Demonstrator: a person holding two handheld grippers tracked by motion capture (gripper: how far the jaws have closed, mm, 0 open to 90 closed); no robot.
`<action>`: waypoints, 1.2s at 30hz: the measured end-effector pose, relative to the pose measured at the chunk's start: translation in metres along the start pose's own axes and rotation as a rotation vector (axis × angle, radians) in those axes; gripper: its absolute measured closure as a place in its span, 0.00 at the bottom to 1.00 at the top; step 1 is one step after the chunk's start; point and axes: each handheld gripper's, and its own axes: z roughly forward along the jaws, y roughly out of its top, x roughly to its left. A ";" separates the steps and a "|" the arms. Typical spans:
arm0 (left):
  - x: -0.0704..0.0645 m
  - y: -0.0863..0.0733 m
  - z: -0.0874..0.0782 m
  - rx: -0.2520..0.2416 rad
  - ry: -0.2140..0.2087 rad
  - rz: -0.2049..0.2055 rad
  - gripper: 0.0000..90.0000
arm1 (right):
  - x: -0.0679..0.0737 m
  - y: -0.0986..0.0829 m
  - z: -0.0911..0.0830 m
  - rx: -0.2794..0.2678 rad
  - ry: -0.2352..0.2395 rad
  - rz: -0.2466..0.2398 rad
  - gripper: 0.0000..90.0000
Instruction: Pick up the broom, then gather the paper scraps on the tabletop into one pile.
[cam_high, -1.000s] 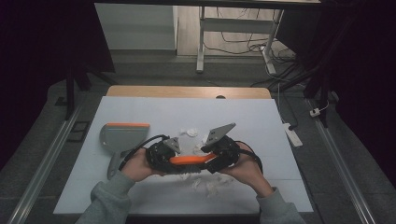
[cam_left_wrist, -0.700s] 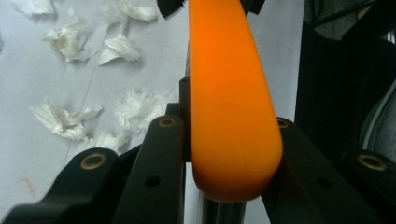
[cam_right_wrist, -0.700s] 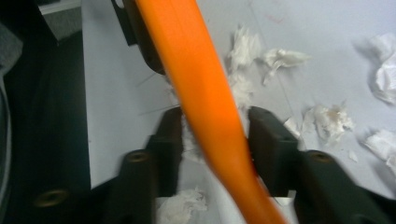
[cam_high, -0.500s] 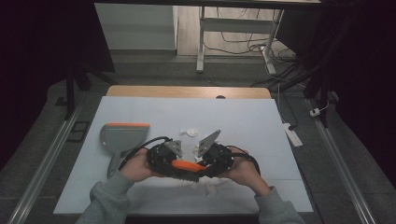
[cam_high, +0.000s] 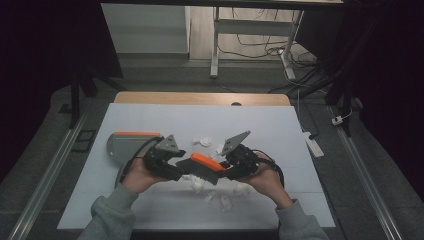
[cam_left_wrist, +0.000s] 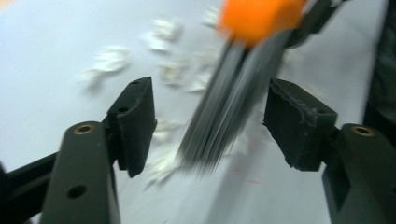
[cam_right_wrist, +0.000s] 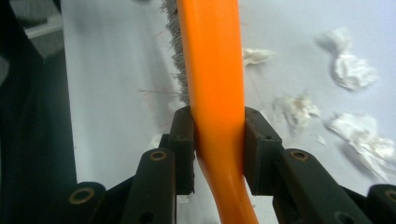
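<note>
Right gripper (cam_high: 231, 169) clamps the orange brush (cam_high: 205, 166) handle, now lifted and swung toward 9 o'clock over white paper scraps (cam_high: 220, 197) at the table's (cam_high: 280, 125) 6 o'clock, bristles between the left gripper's (cam_high: 176, 164) parted jaws, suggesting sweeping toward the dustpan (cam_high: 125, 145).

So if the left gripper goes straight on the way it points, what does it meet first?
Most likely the brush bristles: they hang between the open left gripper jaws, just ahead. Depth is blurred, so take that loosely.

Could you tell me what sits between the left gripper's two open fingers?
In the left gripper view, the grey bristles of the orange-handled brush hang between the left gripper fingers.
</note>
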 end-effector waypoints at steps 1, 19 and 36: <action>0.001 -0.005 -0.005 -0.015 0.015 -0.024 0.38 | -0.002 -0.001 -0.003 -0.016 -0.010 0.004 0.75; -0.007 -0.091 -0.044 -0.114 0.204 -0.102 0.39 | -0.038 -0.026 -0.041 -0.147 -0.189 0.197 0.75; 0.002 -0.111 -0.053 -0.100 0.251 -0.150 0.31 | -0.063 -0.053 -0.067 -0.188 -0.339 0.323 0.75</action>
